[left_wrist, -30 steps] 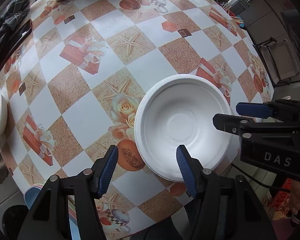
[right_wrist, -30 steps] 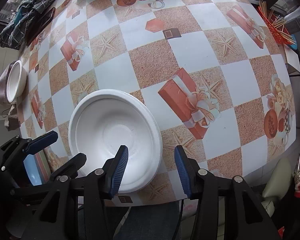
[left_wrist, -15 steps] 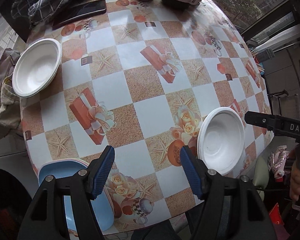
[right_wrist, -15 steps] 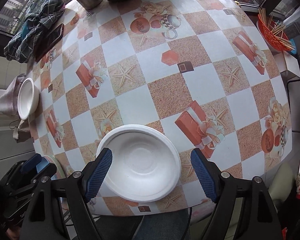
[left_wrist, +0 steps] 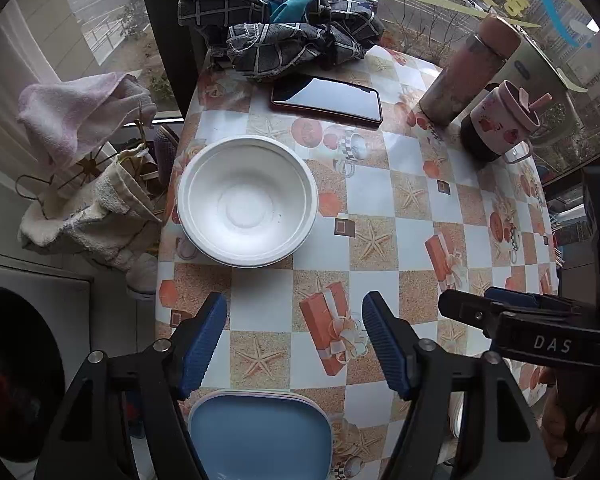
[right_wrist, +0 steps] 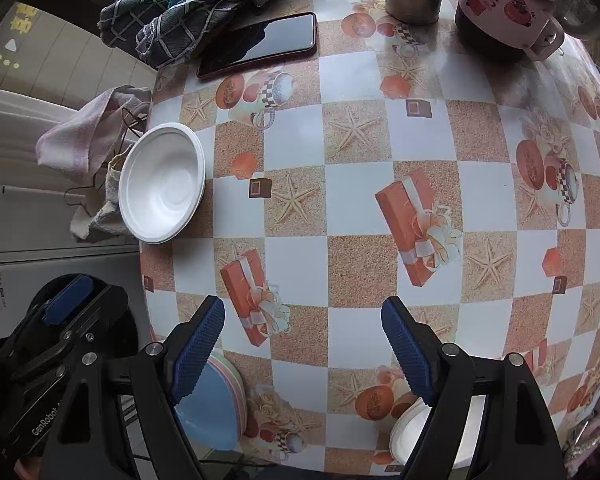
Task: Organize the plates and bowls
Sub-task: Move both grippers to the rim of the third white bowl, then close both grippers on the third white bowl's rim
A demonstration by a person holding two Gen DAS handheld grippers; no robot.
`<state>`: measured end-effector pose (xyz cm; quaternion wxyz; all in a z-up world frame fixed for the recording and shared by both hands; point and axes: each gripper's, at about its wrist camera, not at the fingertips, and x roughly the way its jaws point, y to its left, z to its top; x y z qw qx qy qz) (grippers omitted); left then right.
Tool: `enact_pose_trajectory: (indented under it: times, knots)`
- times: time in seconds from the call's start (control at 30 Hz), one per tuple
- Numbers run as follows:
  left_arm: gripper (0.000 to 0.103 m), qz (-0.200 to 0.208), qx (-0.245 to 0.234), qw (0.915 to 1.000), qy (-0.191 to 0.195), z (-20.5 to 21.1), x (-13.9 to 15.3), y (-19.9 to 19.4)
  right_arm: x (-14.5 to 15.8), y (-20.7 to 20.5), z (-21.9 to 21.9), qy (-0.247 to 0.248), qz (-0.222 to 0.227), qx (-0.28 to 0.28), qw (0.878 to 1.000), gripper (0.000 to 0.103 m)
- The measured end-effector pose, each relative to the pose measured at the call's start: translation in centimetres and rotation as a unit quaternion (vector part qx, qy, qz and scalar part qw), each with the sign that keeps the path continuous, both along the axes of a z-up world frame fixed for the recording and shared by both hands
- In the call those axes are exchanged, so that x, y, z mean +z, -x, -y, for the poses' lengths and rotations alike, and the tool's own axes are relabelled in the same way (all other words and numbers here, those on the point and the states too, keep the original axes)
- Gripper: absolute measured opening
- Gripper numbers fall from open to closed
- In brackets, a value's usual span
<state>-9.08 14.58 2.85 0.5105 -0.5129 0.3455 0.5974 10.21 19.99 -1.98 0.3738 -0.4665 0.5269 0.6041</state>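
Note:
A white bowl (left_wrist: 248, 200) sits near the left edge of the patterned table (left_wrist: 380, 192); the right wrist view has the same bowl (right_wrist: 162, 182) at its left. A stack of plates with a blue one on top (left_wrist: 260, 436) lies at the near edge, right under my left gripper (left_wrist: 294, 344). Its jaws are opening, with nothing between them. My right gripper (right_wrist: 302, 348) hangs open over bare tablecloth, holding nothing. A second white bowl (right_wrist: 416, 428) peeks out behind its right finger, at the table's near edge. The blue plate stack (right_wrist: 212, 404) lies under its left finger.
A phone (left_wrist: 326, 98), a dark checked cloth (left_wrist: 276, 32), a steel tumbler (left_wrist: 464, 80) and a pink lidded mug (left_wrist: 500, 120) stand along the far side. Towels (left_wrist: 84, 120) hang on a rack beyond the table's left edge. The right gripper's body (left_wrist: 512, 312) is close on the right.
Both grippers have swung left, away from the white bowl at the near edge, and risen. The far-left bowl and the blue plate stack now sit in front of the left gripper. Both jaws stand wider.

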Motion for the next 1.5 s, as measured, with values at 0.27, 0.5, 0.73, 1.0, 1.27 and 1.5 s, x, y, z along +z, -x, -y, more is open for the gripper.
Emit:
enact_pose_trajectory:
  times: [0.27, 0.5, 0.73, 1.0, 1.27, 1.5]
  knots:
    - [0.075, -0.089, 0.054, 0.9946, 0.003, -4.1, -3.7, 6.2, -3.7, 5.9, -3.8, 0.007, 0.004, 0.014, 1.0, 0.082]
    - [0.075, -0.077, 0.07, 0.9942, 0.026, -6.6, -7.6, 8.6, -6.4, 8.7, -5.4, 0.009, -0.005, 0.016, 1.0, 0.082]
    - [0.075, -0.066, 0.071, 0.9942, 0.047, -8.2, -10.2, 9.0, -7.7, 11.1, -6.1, 0.006, -0.012, 0.033, 0.999, 0.082]
    - [0.057, -0.049, 0.059, 0.9945, 0.071, -8.7, -11.7, 9.0, -9.3, 12.5, -6.2, 0.021, -0.017, 0.041, 0.999, 0.047]
    - [0.033, -0.045, 0.026, 0.9953, 0.081, -8.3, -12.0, 6.9, -9.8, 12.4, -5.8, 0.044, -0.043, 0.032, 0.998, 0.015]
    - [0.033, -0.037, -0.012, 0.9946, 0.096, -6.0, -12.2, 1.9, -9.8, 8.5, -4.0, 0.054, -0.021, 0.035, 0.998, 0.015]
